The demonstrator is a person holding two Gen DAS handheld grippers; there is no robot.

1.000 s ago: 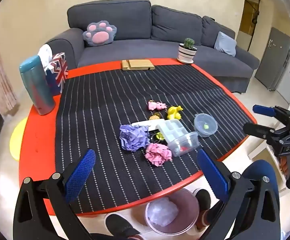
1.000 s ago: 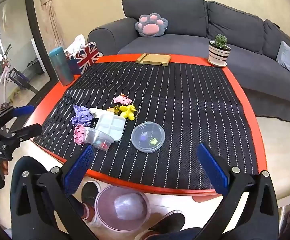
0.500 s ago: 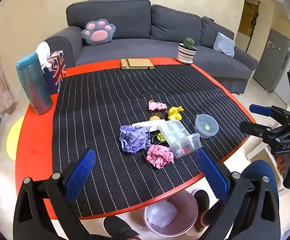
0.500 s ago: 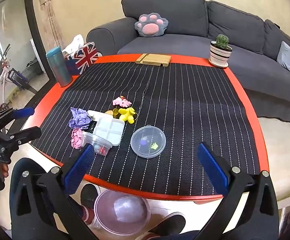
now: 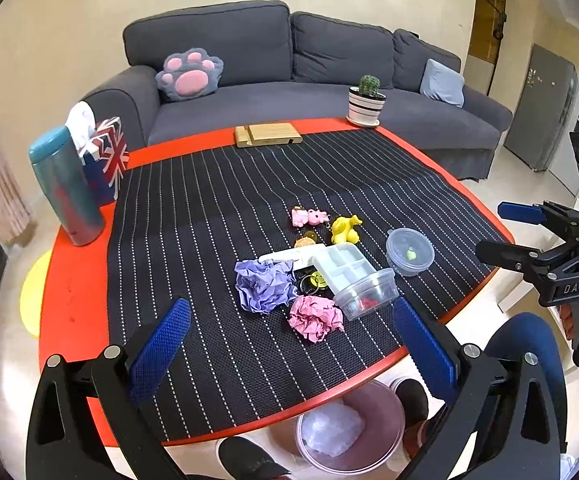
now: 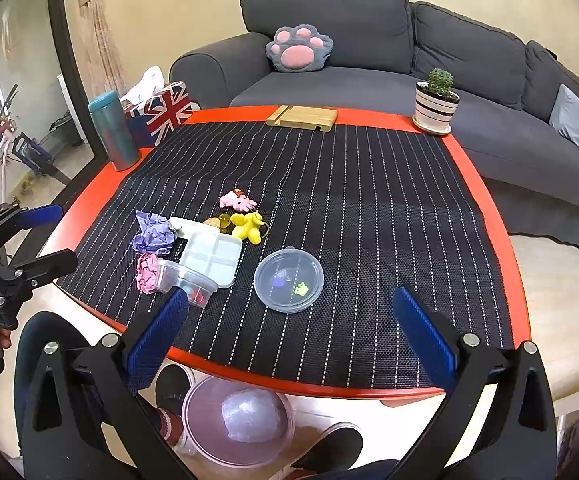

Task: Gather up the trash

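Observation:
A crumpled purple paper ball (image 5: 266,285) (image 6: 154,233) and a crumpled pink paper ball (image 5: 315,317) (image 6: 147,272) lie on the striped mat near the table's front edge. A pink bin (image 5: 385,408) (image 6: 205,436) with a clear bag stands on the floor under that edge. My left gripper (image 5: 291,350) hovers open just short of the pink ball, nothing between its fingers. My right gripper (image 6: 289,336) is open over the front edge, near a round clear tub (image 6: 288,286); it also shows at the right of the left wrist view as the right gripper (image 5: 509,232).
Clear plastic boxes (image 5: 355,278), a round tub (image 5: 409,251), pink and yellow toy keychains (image 5: 345,230) sit beside the paper. A teal flask (image 5: 65,188), flag tissue box (image 5: 105,160), wooden stand (image 5: 267,135) and potted cactus (image 5: 366,101) line the table's far side. A person's shoes and knee are below.
Both grippers have moved forward over the table, so the paper balls and boxes sit closer and higher in view. Both stay open. No object on the table has moved.

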